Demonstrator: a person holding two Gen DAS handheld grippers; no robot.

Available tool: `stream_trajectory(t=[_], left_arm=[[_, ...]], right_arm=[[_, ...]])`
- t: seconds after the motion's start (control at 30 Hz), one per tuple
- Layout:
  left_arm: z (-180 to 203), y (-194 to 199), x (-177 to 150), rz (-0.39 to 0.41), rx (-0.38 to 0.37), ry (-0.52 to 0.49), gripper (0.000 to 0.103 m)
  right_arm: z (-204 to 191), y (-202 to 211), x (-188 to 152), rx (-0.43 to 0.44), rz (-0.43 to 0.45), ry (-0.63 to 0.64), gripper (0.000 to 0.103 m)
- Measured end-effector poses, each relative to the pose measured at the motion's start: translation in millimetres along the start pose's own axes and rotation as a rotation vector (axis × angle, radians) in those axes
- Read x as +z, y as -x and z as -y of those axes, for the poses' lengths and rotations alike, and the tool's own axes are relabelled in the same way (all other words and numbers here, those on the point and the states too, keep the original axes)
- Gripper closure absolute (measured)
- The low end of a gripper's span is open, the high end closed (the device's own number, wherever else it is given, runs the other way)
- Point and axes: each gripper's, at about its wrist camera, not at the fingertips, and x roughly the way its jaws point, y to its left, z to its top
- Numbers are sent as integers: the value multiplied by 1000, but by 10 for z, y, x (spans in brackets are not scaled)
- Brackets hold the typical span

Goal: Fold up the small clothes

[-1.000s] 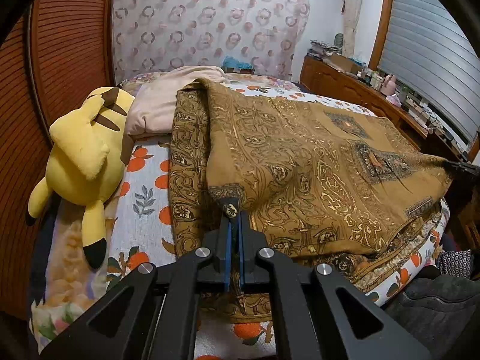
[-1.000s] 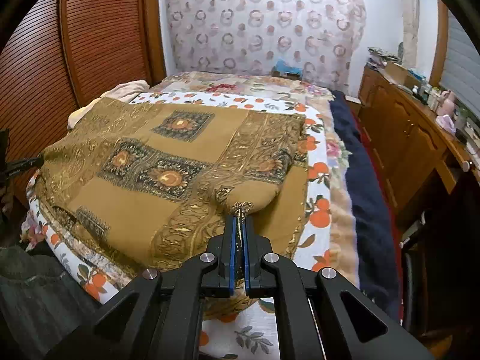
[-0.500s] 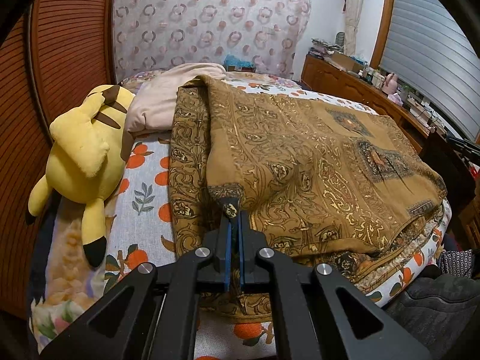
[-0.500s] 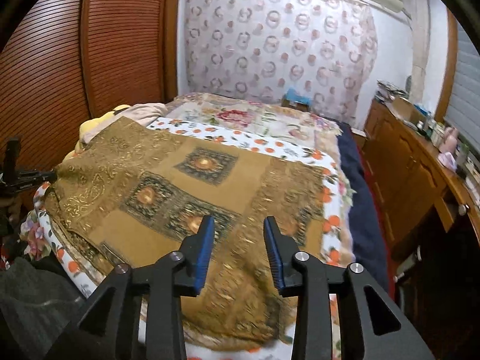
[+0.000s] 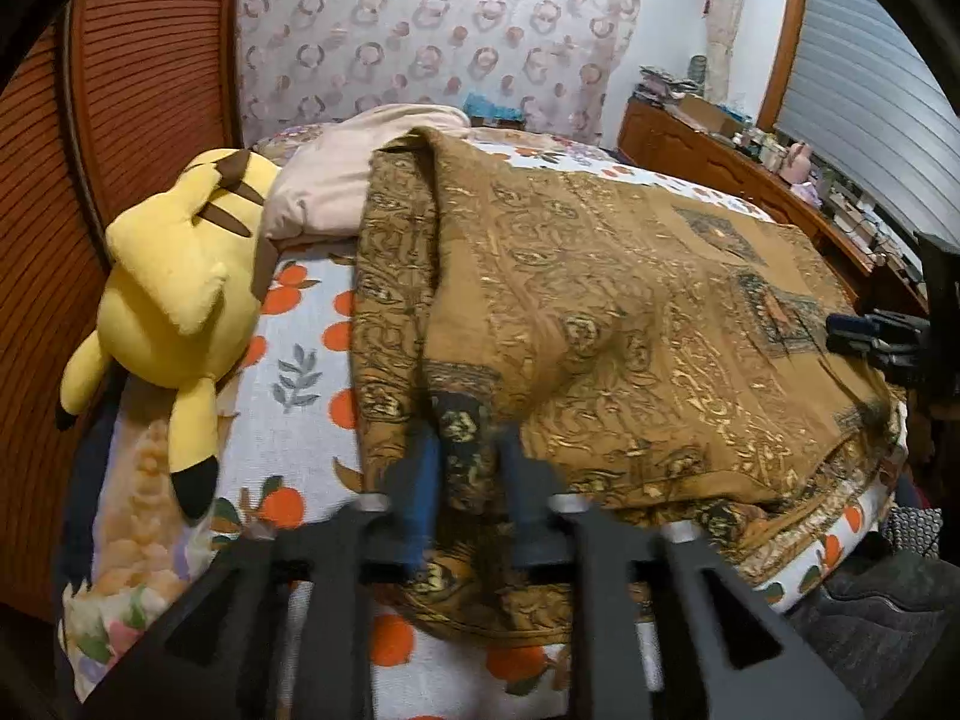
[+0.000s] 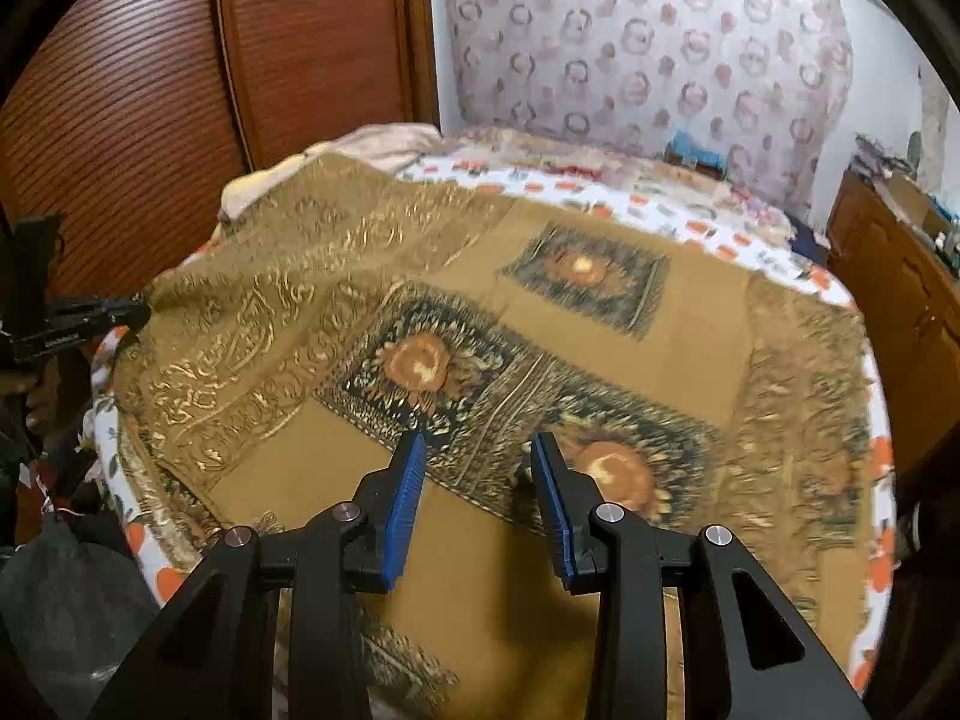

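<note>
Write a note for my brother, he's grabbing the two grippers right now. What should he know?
Left gripper: its fingers have just been opening; a corner of the brown patterned cloth sits between them, no longer pinched.
Right gripper: its fingers have just been opening too; nothing between them, hovering over the cloth.
The cloth lies folded over on the bed, beside the yellow plush toy.
Done: one fold laid down and let go.
Left: probably smooth it and fold again to make it smaller.
</note>
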Motion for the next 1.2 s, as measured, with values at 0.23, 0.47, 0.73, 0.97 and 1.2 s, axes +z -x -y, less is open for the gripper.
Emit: stream_trajectory(t=[0.23, 0.47, 0.73, 0.97, 1.2], left_arm=[[-113, -3, 21, 26, 2, 55, 22], [-202, -139, 40, -3, 17, 92, 22], [-202, -206, 20, -10, 23, 90, 22], [-222, -204, 20, 2, 9, 99, 23], [-219, -209, 24, 16, -17, 93, 34]], right_arm=[[-22, -267, -19, -28, -41, 16, 45], [-228, -265, -135, -83, -8, 47, 40], [-262, -186, -201, -94, 3, 51, 39], [-241, -185, -215, -88, 8, 46, 37], [-246, -191, -214, -80, 7, 45, 35]])
